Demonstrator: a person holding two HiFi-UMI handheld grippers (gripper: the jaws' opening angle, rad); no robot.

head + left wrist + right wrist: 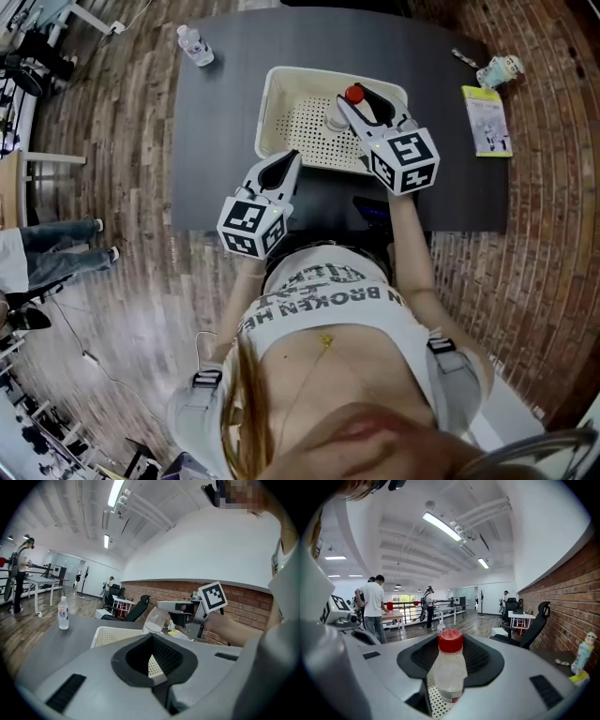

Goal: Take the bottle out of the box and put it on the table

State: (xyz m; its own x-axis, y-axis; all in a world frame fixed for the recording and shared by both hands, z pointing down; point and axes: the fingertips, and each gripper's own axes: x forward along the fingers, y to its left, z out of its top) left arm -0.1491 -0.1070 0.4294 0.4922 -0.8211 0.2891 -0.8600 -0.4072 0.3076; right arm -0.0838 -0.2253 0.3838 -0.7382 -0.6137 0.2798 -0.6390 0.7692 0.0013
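Observation:
A clear bottle with a red cap [353, 95] stands upright between the jaws of my right gripper [362, 107], which is shut on its body over the right part of the cream perforated box [281, 94]. In the right gripper view the bottle [449, 667] fills the gap between the pads, with the box's holed floor [433, 698] below it. My left gripper [292, 158] hovers at the box's near left corner, jaws together and empty. The left gripper view shows the box [108, 632], the lifted bottle [154, 619] and the right gripper [180, 606] beyond it.
The box sits on a dark table [225, 122]. A second water bottle [195, 44] lies at the table's far left. A yellow-edged booklet [487, 120] and a small figurine [497, 70] are at the right. People stand at tables in the background.

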